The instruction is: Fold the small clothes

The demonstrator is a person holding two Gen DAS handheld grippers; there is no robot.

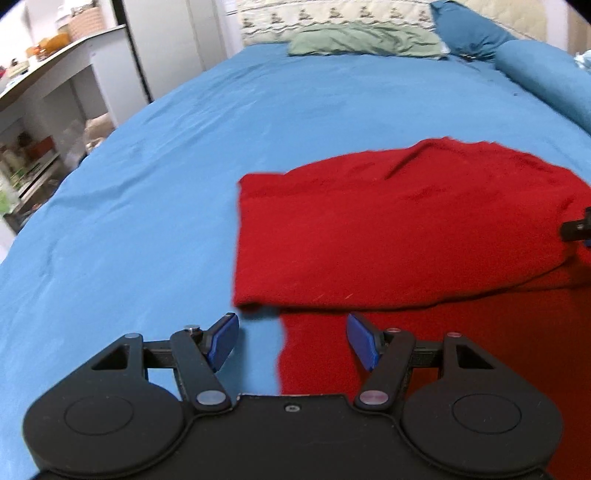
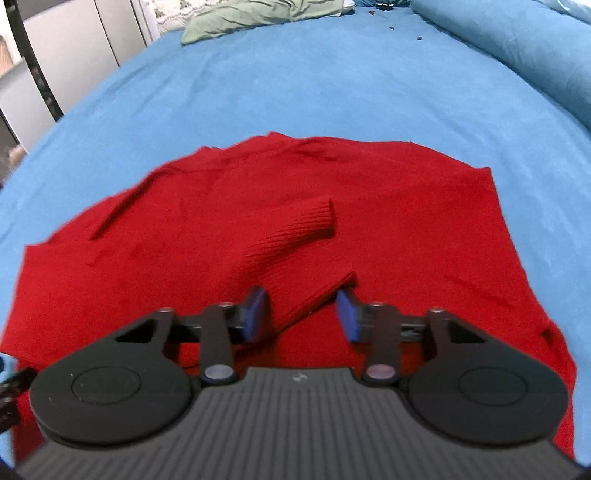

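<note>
A red knitted sweater [image 1: 399,229] lies partly folded on the blue bedsheet [image 1: 166,192]. My left gripper [image 1: 291,341] is open and empty, hovering over the sweater's near left edge. In the right wrist view the sweater [image 2: 406,221] spreads wide, with a ribbed sleeve cuff [image 2: 295,240] lying across its middle. My right gripper [image 2: 301,314] is open, its blue fingers on either side of the sleeve's near end, not closed on it. A part of the right gripper shows at the left wrist view's right edge [image 1: 576,225].
A green cloth [image 1: 365,42] and blue pillows [image 1: 469,29] lie at the head of the bed. A rolled blue blanket [image 2: 517,48] runs along the right side. A shelf unit with clutter [image 1: 40,122] stands left of the bed.
</note>
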